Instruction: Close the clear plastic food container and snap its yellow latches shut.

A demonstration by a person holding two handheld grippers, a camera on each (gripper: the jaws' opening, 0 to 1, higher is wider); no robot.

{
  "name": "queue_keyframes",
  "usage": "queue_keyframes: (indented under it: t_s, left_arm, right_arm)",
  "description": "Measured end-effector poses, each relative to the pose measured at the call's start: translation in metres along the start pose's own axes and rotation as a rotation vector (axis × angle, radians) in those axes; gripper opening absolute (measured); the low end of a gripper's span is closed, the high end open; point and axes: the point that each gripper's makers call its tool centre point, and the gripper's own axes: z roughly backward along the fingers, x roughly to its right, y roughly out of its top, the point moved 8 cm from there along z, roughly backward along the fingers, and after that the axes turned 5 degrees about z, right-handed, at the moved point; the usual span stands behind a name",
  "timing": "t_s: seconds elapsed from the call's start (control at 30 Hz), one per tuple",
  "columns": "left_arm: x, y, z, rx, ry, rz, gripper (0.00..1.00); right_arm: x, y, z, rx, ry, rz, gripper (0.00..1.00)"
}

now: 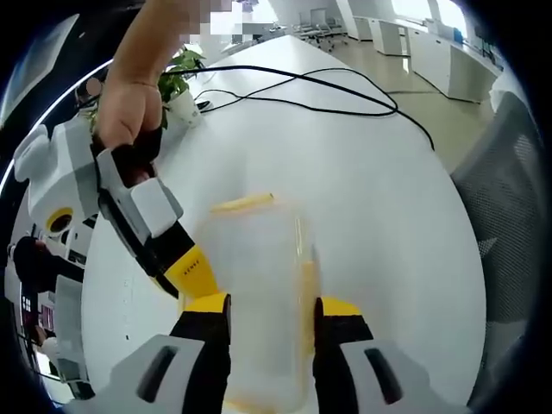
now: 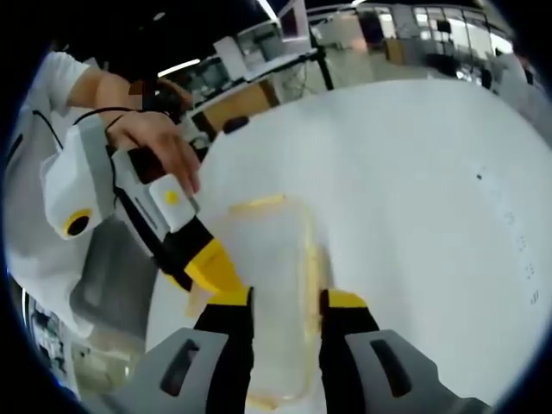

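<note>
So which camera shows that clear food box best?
The right gripper view: the clear container shows sharper there, with yellow latches on its far end and right side. In the left gripper view the container is blurred, though the same latches show.

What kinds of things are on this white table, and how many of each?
Clear plastic food container with yellow latches: 1
Hand-held grippers with yellow-tipped jaws: 2, the left one and the right one
Small green potted plant: 1
Black cables: at least 2, exact count unclear
Total: at least 6
</note>
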Motion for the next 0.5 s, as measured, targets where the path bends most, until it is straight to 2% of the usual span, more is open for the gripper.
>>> queue_keyframes:
  t_s: [0.5]
  left_arm:
    - [0.0034,0.003,0.0021,0.005,0.001,-0.036,0.33]
  right_arm:
    - [0.0025,0.0037,-0.002,0.005,-0.009,-0.017,0.29]
